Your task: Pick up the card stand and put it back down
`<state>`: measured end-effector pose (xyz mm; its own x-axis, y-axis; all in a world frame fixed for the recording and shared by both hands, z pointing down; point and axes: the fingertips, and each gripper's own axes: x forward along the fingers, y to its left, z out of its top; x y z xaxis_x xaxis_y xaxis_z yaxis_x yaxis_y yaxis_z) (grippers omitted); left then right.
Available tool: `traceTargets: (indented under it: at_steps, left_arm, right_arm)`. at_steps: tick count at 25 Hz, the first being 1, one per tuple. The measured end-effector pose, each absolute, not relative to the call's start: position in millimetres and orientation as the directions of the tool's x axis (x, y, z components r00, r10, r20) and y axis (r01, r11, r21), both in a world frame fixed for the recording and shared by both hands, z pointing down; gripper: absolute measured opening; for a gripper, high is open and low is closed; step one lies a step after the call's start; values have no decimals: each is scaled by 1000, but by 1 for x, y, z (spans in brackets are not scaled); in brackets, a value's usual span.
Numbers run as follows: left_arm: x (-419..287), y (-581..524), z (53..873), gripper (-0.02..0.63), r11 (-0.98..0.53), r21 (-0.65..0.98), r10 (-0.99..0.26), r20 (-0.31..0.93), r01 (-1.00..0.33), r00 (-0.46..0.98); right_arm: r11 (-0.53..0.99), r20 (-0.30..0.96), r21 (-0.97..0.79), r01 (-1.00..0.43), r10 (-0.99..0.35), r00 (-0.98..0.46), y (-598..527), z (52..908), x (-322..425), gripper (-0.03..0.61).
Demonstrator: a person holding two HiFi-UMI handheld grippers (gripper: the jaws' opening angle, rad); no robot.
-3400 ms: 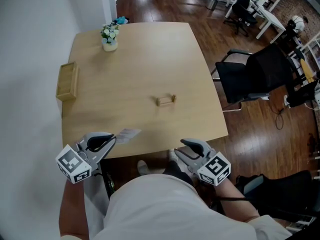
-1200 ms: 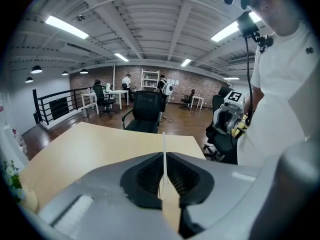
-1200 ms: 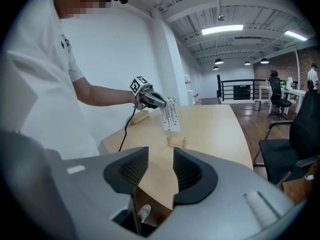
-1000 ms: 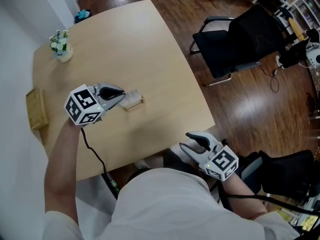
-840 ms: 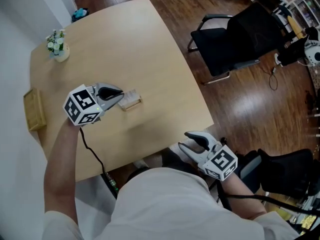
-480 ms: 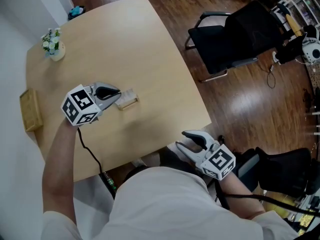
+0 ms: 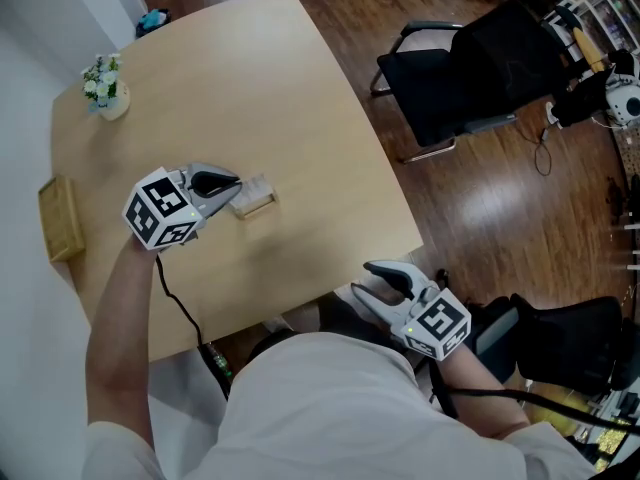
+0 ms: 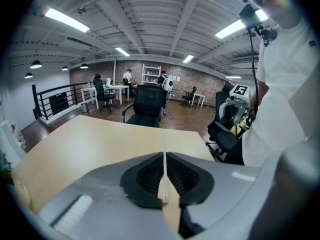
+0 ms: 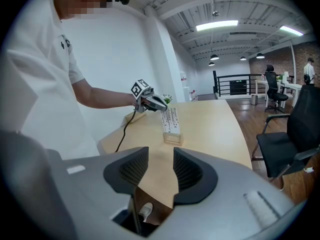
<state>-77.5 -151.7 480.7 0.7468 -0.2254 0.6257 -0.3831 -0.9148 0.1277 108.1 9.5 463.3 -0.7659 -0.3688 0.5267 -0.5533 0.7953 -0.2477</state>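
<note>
Resting on the pale wooden table (image 7: 300,98), near its middle, the card stand (image 7: 257,206) is seen as a small wooden block with a white printed card (image 9: 170,120) held upright in it. The left gripper (image 7: 238,183) is reached out over the table, and its jaws are pressed together on the top edge of that card (in the left gripper view the card (image 8: 163,149) is seen edge-on as a thin pale line between the dark pads). The right gripper (image 7: 372,280) is held off the table's near edge, close to the person's body, with its jaws spread and nothing between them. A small pot of flowers (image 7: 103,83) and a shallow wooden box (image 7: 60,218) are set along the far left side, well apart from the stand. A black office chair (image 7: 470,68) is placed beside the table.
</note>
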Motion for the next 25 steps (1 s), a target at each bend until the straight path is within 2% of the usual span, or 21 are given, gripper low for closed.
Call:
traceTargets:
  at_steps: [25]
  left_arm:
    - [-80, -151, 483, 18, -901, 123, -253, 632, -417, 733]
  right_arm:
    - [801, 524, -248, -545, -362, -771, 9, 461, 113, 163]
